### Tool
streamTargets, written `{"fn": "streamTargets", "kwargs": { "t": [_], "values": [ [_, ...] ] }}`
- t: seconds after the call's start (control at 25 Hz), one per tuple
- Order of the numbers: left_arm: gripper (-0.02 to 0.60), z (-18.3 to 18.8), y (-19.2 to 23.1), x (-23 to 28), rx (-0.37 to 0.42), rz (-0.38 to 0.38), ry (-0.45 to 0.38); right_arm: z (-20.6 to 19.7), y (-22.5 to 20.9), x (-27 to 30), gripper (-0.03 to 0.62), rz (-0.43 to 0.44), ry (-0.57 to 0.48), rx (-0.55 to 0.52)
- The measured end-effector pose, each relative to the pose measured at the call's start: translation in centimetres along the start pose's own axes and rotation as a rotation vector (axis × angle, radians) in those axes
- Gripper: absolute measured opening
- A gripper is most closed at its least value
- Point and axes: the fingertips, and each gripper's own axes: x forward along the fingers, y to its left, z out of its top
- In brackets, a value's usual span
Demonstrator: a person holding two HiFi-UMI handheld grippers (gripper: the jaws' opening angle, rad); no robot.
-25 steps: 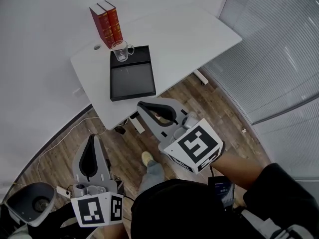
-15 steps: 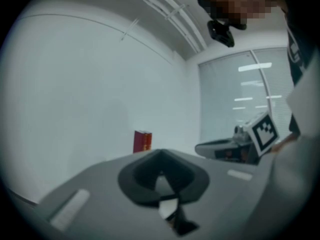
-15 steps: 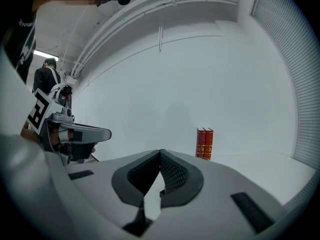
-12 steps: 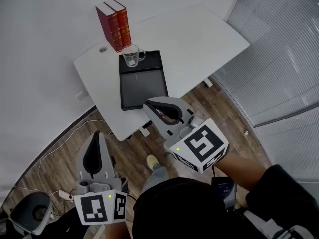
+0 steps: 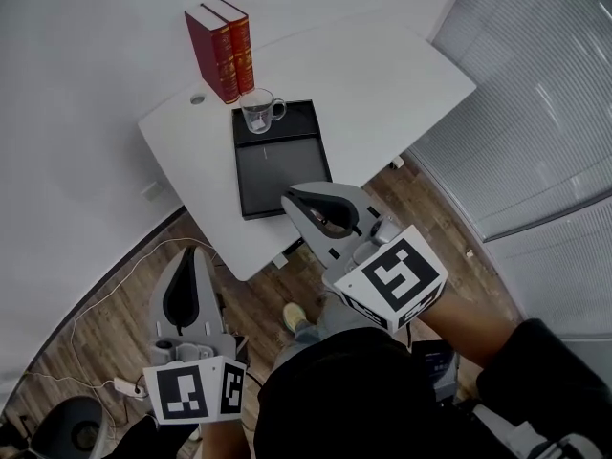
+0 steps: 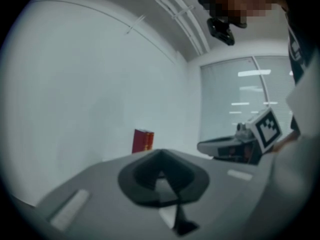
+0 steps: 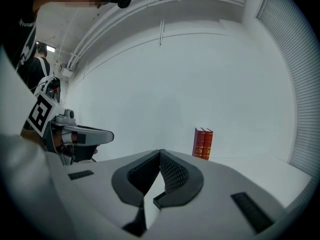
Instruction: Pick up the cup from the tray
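Observation:
A clear glass cup [image 5: 258, 113] with a handle stands at the far end of a black tray [image 5: 283, 165] on the white table [image 5: 382, 75]. My right gripper [image 5: 288, 196] is shut and empty, and its tip overlaps the tray's near edge in the head view, well short of the cup. My left gripper [image 5: 190, 251] is shut and empty, held over the floor in front of the table's left corner. In the left gripper view its jaws [image 6: 160, 152] meet, and so do the right gripper's jaws [image 7: 160, 151]. Neither gripper view shows the cup.
Two red books [image 5: 222, 50] stand upright just behind the cup, also seen as books [image 7: 203, 143]. A cable hole [image 5: 198, 98] sits at the table's far left. Slatted blinds [image 5: 535, 113] run along the right. A cable [image 5: 105, 285] lies on the wooden floor.
Both grippers have moved forward toward the table. The right gripper's tip has come from over the floor to the tray's near edge. The cup and tray have not moved.

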Motion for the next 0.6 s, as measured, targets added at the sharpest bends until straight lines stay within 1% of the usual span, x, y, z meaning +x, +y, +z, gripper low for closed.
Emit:
{"fn": "streamTargets", "kwargs": {
  "t": [0.36, 0.6],
  "values": [
    [-0.002, 0.1, 0.1, -0.5, -0.016, -0.009, -0.038, 0.5, 0.2, -1.3, 0.014, -0.023, 0.02, -0.068],
    [-0.002, 0.2, 0.3, 0.0, -0.019, -0.005, -0.036, 0.7, -0.6, -1.4, 0.014, -0.034, 0.015, -0.064]
  ]
}}
